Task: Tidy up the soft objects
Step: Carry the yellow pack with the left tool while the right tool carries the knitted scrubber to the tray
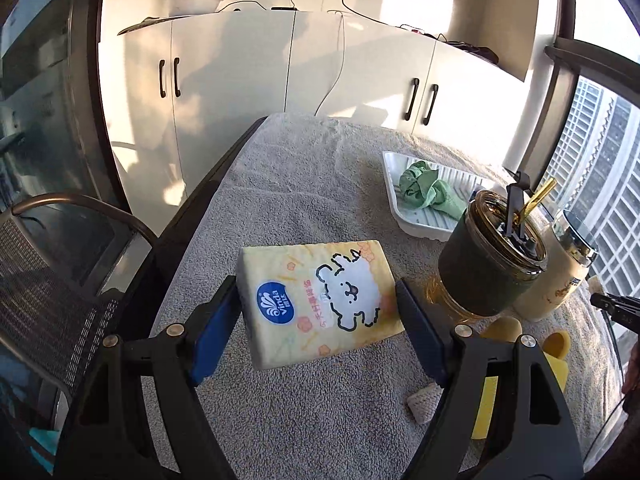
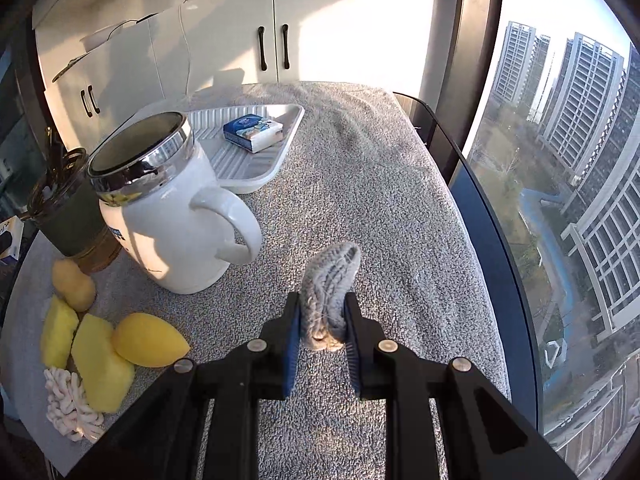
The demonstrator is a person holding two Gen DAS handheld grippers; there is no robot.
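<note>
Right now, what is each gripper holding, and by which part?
The left gripper clamps the tissue pack across its two long sides. The right gripper pinches the grey knitted piece near its lower end.

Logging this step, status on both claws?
Left claw shut on tissue pack. Right claw shut on knit piece. Tray ahead, mug left.

Black left gripper (image 1: 316, 316), right gripper (image 2: 322, 322); blue pads, silver screws.
</note>
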